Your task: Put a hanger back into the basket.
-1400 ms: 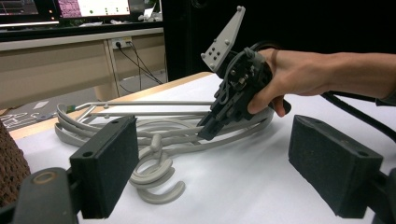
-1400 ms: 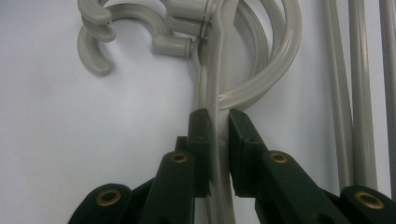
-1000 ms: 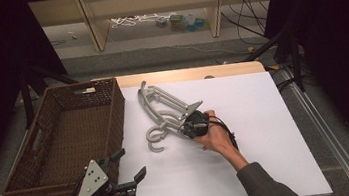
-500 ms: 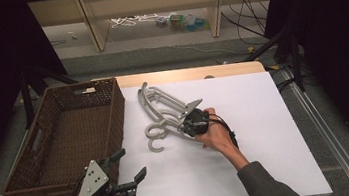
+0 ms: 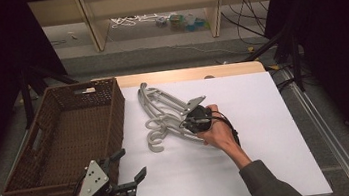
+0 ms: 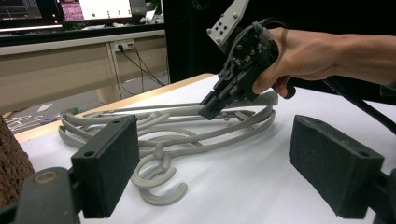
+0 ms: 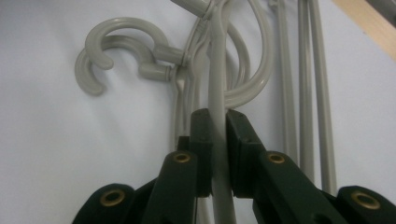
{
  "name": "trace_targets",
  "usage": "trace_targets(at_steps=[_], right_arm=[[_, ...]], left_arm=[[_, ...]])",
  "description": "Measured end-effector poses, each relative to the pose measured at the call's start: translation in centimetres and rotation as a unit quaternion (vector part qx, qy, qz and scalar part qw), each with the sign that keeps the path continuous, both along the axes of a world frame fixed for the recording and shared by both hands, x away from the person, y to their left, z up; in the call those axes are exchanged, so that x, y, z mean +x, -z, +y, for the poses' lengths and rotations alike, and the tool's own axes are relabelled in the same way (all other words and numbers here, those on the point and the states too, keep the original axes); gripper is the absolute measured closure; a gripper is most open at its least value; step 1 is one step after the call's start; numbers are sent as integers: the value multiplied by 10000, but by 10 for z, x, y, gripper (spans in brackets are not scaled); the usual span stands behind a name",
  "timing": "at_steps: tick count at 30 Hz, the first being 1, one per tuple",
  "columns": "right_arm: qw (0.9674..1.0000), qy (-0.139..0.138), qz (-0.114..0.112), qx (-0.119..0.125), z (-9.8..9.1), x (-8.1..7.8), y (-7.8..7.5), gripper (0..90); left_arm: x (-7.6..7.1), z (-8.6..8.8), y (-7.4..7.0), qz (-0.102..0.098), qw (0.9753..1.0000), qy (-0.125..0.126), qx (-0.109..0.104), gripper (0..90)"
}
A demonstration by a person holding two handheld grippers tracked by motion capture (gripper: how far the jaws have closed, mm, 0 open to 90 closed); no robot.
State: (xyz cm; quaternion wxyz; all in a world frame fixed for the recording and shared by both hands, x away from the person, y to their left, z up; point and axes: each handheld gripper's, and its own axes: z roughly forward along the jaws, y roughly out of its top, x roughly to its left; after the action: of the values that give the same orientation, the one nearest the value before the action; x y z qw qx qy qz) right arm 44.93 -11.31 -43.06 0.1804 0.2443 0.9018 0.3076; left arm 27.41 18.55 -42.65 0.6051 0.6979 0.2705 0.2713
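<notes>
near the middle of the white-topped desk [image 5: 270, 156], the right hand-held gripper [image 5: 185, 123] has its two black jaws pinched onto a thin grey plastic bar of the pile of pale grey plastic clothes hangers [image 5: 162, 114]; in the right gripper view the bar [image 7: 217, 140] runs straight up between the pads, which press it from both sides with almost no gap left. the person's right hand [image 5: 219, 132] wraps the body of this hand-held gripper from behind, and a black cable loops off it toward the sleeve. in the left gripper view this same hand-held gripper [image 6: 211, 108] points down and to the left, its tip resting on the upper bars of the pile. the hangers lie flat on the desk, tangled together, their shoulders fanned toward the far edge and their two round hooks [image 7: 121, 51] curling side by side at the end nearest the person, just left of the clamped bar. toward the near left corner, the left hand-held gripper [image 5: 133, 166] hovers low at the desk's edge with its jaws spread wide and nothing between them; its pads [image 6: 109, 163] frame the hooks from well apart. beside it, a dark brown woven wicker basket [image 5: 49, 158] stands along the left side of the desk, close to the hangers but not touching them.
</notes>
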Motion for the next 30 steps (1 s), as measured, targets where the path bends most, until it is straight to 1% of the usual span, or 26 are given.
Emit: trace_targets(at_steps=[2, 4, 5, 6, 8, 9, 10, 11, 12, 14, 15, 16, 17, 19, 20, 21, 22, 23, 24, 25, 26, 27, 28, 29, 30], right_arm=[[10000, -36, 38, 36, -5, -2, -6, 827], [9999, -52, -96, 77, -8, -2, -10, 828], [10000, -50, -17, 65, -10, -4, -13, 827], [9999, -63, -123, 100, -10, -5, -15, 827], [9998, -90, -101, 118, -12, -7, -17, 827], [9997, -136, -168, 134, -15, -10, -22, 828], [9997, -136, -168, 134, -15, -10, -22, 828], [9994, -173, -245, 173, -18, -14, -26, 828], [9992, -240, -272, 156, -20, -16, -28, 828], [9992, -254, -255, 179, -21, -19, -31, 828], [9990, -312, -289, 159, -24, -24, -36, 828], [9990, -312, -289, 159, -24, -24, -36, 828], [9984, -416, -367, 137, -27, -30, -39, 828], [9980, -476, -403, 125, -31, -36, -42, 827], [9980, -476, -403, 125, -31, -36, -42, 827], [9979, -511, -368, 158, -33, -39, -43, 828], [9976, -545, -416, 63, -37, -47, -45, 828], [9973, -593, -429, 36, -39, -50, -46, 828], [9974, -599, -404, 53, -41, -55, -47, 828], [9974, -599, -404, 53, -41, -55, -47, 828], [9968, -665, -440, 37, -45, -61, -48, 828], [9968, -665, -440, 37, -45, -61, -48, 828], [9966, -708, -423, 0, -48, -68, -49, 828], [9963, -747, -434, -15, -49, -71, -49, 828], [9962, -784, -383, 37, -50, -75, -50, 828]], left_arm=[[0, 1, 0, 10, 10000, -5, 4, 159], [0, 1, 0, 21, 10000, -19, -19, 160], [0, 1, 0, 19, 10000, -18, 6, 160], [0, 1, 0, 19, 10000, -18, 6, 160], [0, 1, 0, 12, 10000, -19, 14, 160], [0, 1, 0, 17, 10000, -30, -12, 161], [0, 0, 0, 12, 10000, -33, -23, 161], [0, 0, 0, 16, 10000, -23, 34, 161], [0, 0, 0, 16, 10000, -23, 34, 161], [0, 1, -1, 17, 10000, -24, 21, 162], [0, 1, -2, -7, 10000, -40, 18, 162], [0, 1, -2, -7, 10000, -40, 18, 162], [0, 1, -2, -14, 10000, -52, 55, 162], [0, 1, -3, -4, 10000, -61, 49, 162], [0, 1, -3, -4, 10000, -61, 49, 162], [0, 1, -3, -24, 9999, -56, 83, 162], [-3, -1, -4, 76, 9996, -91, 253, 161], [-3, -3, -4, 72, 9994, -110, 329, 161], [-3, -3, -4, 47, 9990, -77, 439, 161], [-3, -3, -4, 47, 9990, -77, 439, 159], [-3, -5, -5, 61, 9989, -53, 453, 159], [-2, -6, -6, 61, 9987, -33, 506, 159], [-1, -8, -7, 28, 9984, 4, 571, 158], [0, -10, -8, 8, 9977, -6, 677, 158], [1, -11, -10, 26, 9976, 2, 697, 157]])
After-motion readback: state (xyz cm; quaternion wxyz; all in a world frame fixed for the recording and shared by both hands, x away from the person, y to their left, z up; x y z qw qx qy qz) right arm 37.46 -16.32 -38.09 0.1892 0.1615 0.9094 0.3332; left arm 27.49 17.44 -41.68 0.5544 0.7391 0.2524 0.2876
